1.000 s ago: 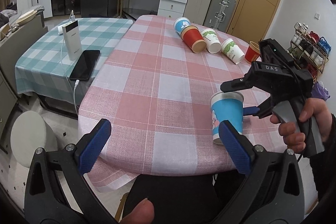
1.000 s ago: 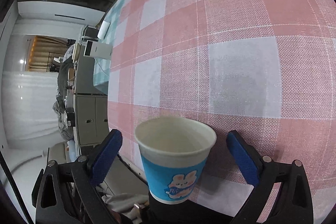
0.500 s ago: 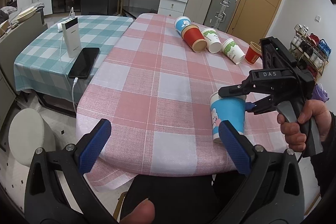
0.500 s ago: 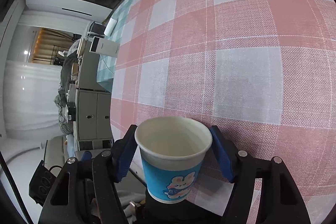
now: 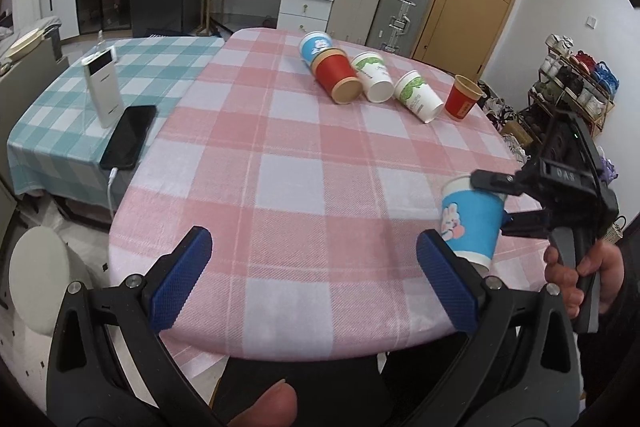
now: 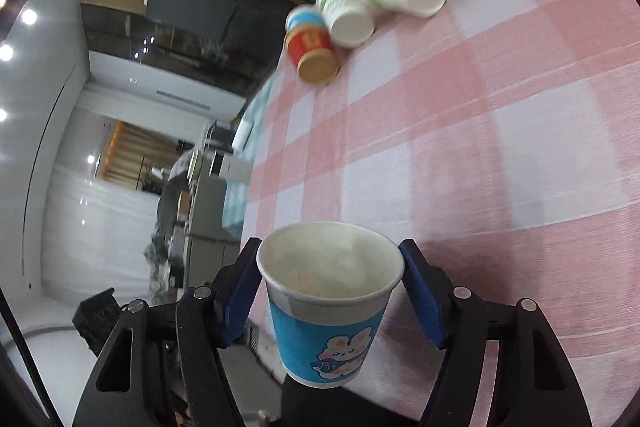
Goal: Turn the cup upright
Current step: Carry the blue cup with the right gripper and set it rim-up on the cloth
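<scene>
Right wrist view showed your right gripper [image 6: 329, 293] closed around the blue paper cup with a rabbit print [image 6: 328, 327], its 2 blue pads pressing the wall just under the rim, mouth up, long axis nearly vertical. Only the left wrist view showed the cup's base lifted off the pink checked tablecloth [image 5: 320, 163] near its front edge, while your left gripper [image 5: 314, 277] hung wide apart, empty.

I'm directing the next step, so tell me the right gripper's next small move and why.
Probably carry the blue bunny-print paper cup toward the far cups: the right gripper is shut on it, mouth up, apparently lifted near the pink checked tablecloth's front edge.
</scene>
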